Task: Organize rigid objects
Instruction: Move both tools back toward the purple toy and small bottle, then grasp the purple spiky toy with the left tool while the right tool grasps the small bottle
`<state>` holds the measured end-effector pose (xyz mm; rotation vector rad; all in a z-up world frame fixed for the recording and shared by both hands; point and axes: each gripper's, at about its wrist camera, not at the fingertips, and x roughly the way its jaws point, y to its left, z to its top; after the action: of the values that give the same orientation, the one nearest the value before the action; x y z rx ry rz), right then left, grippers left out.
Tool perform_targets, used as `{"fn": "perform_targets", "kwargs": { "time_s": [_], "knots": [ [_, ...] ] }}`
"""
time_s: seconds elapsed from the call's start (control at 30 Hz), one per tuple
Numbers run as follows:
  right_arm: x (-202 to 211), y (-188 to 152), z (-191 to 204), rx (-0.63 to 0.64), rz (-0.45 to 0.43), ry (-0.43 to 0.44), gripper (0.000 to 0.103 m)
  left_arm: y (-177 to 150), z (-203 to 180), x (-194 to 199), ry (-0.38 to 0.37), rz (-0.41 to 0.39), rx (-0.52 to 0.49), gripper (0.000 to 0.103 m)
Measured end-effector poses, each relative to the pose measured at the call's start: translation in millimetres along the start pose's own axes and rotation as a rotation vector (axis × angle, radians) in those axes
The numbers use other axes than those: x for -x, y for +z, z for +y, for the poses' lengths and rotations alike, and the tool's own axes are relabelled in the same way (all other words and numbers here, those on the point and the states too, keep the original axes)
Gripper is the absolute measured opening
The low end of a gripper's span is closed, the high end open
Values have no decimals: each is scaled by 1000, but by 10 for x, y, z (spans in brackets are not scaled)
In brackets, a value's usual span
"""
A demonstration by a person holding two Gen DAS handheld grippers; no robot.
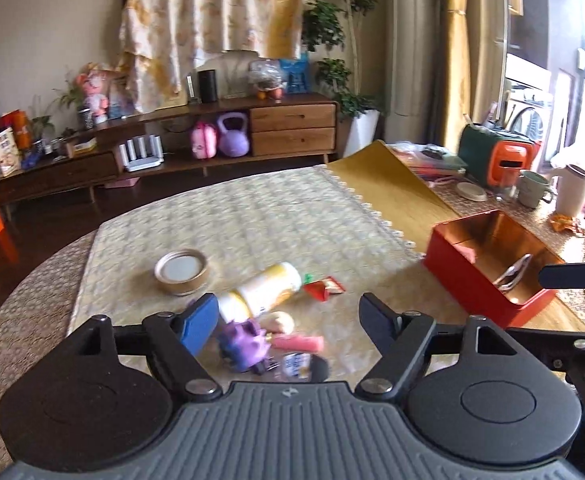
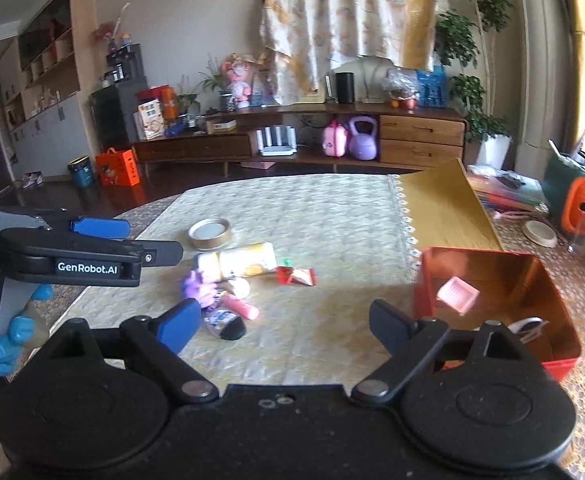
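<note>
A cluster of small objects lies on the cream tablecloth: a white and yellow bottle (image 1: 266,290) on its side, a purple toy (image 1: 243,343), a pink tube (image 1: 298,343), a red packet (image 1: 324,288) and a round lid (image 1: 181,271). My left gripper (image 1: 288,326) is open just above the purple toy and pink tube. A red tin box (image 2: 492,300) stands to the right. A pink piece (image 2: 457,295) is in mid-air over the box. My right gripper (image 2: 284,326) is open and empty, left of the box. The left gripper also shows in the right wrist view (image 2: 132,240).
A gold cloth (image 1: 388,188) lies past the tablecloth. Cups (image 1: 532,188), a white flask (image 1: 572,192) and an orange and green appliance (image 1: 496,158) stand at the far right. Metal tongs (image 1: 512,274) lie inside the box. A wooden cabinet (image 1: 292,124) runs along the far wall.
</note>
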<state>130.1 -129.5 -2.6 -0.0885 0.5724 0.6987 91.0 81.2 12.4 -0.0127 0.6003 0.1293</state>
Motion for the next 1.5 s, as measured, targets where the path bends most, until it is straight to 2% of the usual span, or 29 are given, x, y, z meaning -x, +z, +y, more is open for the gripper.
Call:
{"fn": "perform_targets", "kwargs": {
  "time_s": [0.1, 0.2, 0.37, 0.63, 0.93, 1.1, 1.5],
  "knots": [
    [-89, -22, 119, 35, -5, 20, 94, -54, 116, -19, 20, 13, 22, 78],
    [-160, -45, 238, 54, -19, 38, 98, -112, 223, -35, 55, 16, 48, 83],
    [-300, -76, 303, 46, -25, 58, 103, -206, 362, -105, 108, 20, 77, 86],
    [-529, -137, 330, 54, 15, 68, 103, -325, 478, -324, 123, 68, 109, 86],
    [-843, -217, 378, 127, 79, 81, 102, -409, 500, -666, 115, 102, 109, 86],
    [-1044, -250, 378, 143, 129, 99, 98, -454, 525, -917, 107, 138, 145, 86],
    [-1451, -250, 442, 158, 232, 157, 86, -490, 614, -1294, 62, 160, 194, 87]
  ]
}}
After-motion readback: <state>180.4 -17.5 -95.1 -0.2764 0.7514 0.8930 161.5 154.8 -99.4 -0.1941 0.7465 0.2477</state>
